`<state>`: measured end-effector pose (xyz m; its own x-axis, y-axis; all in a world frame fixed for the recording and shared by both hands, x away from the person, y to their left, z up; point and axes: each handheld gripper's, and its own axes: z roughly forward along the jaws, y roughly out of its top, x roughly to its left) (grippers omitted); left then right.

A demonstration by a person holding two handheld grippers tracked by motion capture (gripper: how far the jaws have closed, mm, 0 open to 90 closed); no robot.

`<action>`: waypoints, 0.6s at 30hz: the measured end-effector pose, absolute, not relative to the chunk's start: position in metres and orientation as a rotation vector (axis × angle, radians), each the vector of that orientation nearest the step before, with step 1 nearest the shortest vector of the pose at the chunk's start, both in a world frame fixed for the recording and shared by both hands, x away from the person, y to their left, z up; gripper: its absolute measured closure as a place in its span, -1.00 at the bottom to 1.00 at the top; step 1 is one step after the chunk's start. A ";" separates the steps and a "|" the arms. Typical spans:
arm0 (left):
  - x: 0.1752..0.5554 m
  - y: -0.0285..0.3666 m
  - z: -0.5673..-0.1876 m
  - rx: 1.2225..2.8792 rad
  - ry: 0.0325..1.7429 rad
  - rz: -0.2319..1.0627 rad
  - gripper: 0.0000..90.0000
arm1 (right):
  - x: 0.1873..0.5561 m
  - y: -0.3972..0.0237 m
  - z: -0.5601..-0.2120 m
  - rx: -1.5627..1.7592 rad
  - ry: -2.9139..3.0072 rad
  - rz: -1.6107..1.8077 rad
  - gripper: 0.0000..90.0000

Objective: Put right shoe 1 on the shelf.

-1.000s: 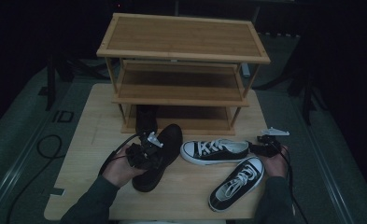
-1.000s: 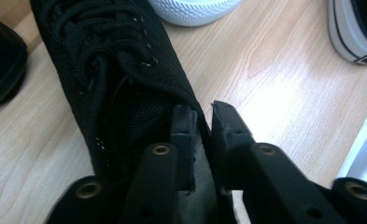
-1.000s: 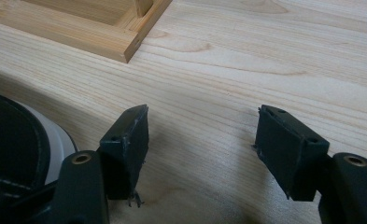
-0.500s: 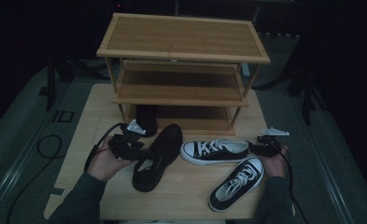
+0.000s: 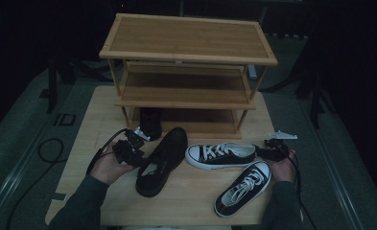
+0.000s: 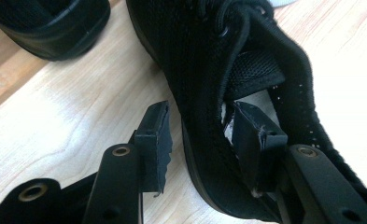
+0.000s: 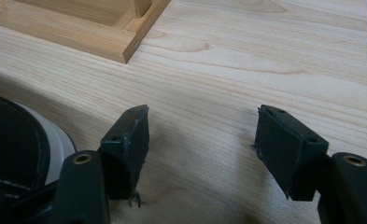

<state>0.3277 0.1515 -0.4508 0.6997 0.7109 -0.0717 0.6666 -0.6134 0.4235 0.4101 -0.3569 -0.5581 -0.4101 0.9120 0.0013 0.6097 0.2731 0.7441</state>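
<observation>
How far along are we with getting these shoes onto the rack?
Done: one black shoe stands on the wooden rack's bottom shelf. In hand: the left gripper has just been opening; the black mesh shoe's collar is between the jaws, unpressed. Left: that shoe and two black-and-white canvas sneakers. The right gripper is open and empty.

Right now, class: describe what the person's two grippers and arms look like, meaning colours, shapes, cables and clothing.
Each hand holds a black gripper: the left gripper and the right gripper. Both have two flat, blocky black jaws on black arms with brass-coloured rivets. A grey three-cornered plate tops the left one, and another plate sits by the right. A dark cable trails from the left. The sleeves are dark green.
</observation>
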 end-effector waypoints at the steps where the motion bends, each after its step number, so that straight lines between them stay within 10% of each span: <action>1: 0.329 0.151 -0.452 2.491 1.064 0.129 0.27 | 0.410 -0.357 -0.558 1.372 2.120 0.946 -0.22; 18: 0.339 0.142 -0.467 2.519 1.062 0.049 0.30 | 0.410 -0.357 -0.558 1.371 2.120 0.946 -0.22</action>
<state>0.3387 0.1425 -0.4666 0.7099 0.6936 -0.1223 0.6795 -0.6288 0.3780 0.4100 -0.3569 -0.5581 -0.4104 0.9119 0.0007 0.6095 0.2737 0.7441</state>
